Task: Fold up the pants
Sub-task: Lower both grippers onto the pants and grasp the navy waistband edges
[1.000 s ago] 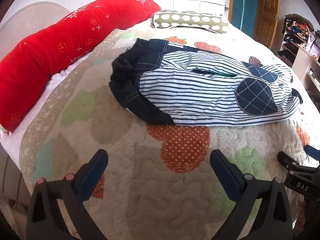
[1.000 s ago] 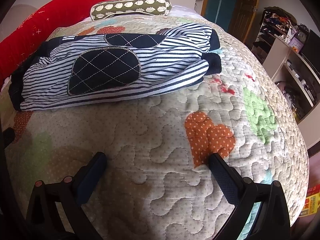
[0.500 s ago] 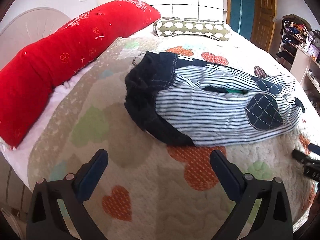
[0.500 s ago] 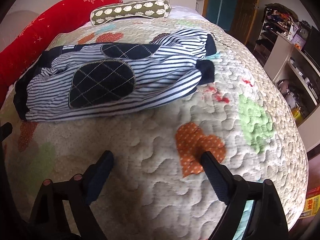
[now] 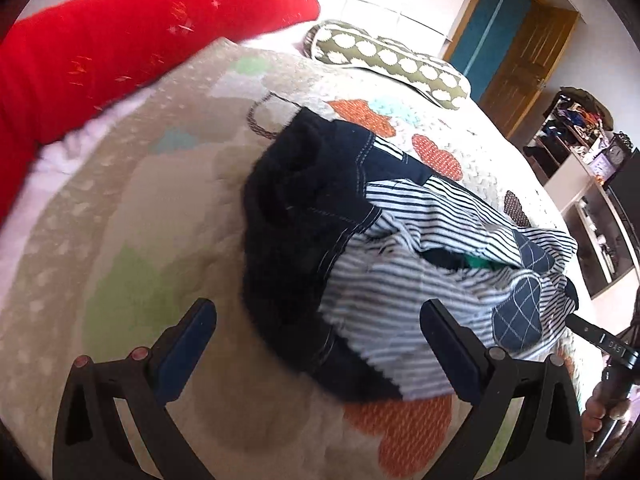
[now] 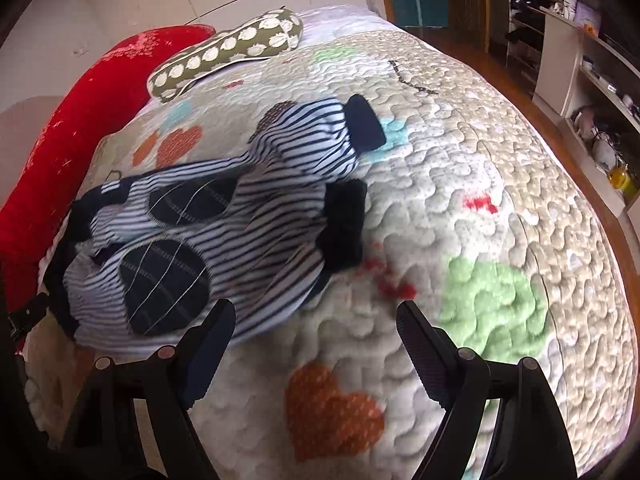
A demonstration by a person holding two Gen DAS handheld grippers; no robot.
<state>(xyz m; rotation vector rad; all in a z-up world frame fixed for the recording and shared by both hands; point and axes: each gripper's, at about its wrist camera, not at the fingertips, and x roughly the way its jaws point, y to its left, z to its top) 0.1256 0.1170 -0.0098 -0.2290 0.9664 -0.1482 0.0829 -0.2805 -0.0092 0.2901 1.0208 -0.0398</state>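
**Both grippers wide open over the pants**

We're looking down our left gripper (image 5: 318, 344) and its fingers are spread wide, nothing between them. The pants (image 5: 384, 264) lie crumpled on the quilt (image 5: 168, 208), striped white and navy, with the dark waistband (image 5: 304, 208) bunched toward us. The waistband end sits right in the gap ahead of our fingers, and the right-hand pad (image 5: 448, 356) overlaps the striped cloth in this view; whether it touches we cannot tell. A quilted knee patch (image 5: 516, 312) shows on the near leg. At the right edge we catch the other gripper's black tip (image 5: 600, 344) just past the pants.

Over to the right wrist: our right gripper (image 6: 316, 352) is also spread wide and empty. The pants (image 6: 224, 240) lie up and to the left, both legs side by side, two dark oval patches (image 6: 166, 284) facing up, the navy cuffs (image 6: 344, 224) pointing toward the middle of the bed. Our left-hand pad (image 6: 212, 352) sits just at the hem of the near leg; the other pad (image 6: 424, 356) is over bare quilt (image 6: 480, 184).

Behind, a red bolster (image 5: 120, 40) runs along the far side, and a green dotted pillow (image 5: 384, 60) lies at the head. Shelves (image 6: 592, 80) stand off to the right.
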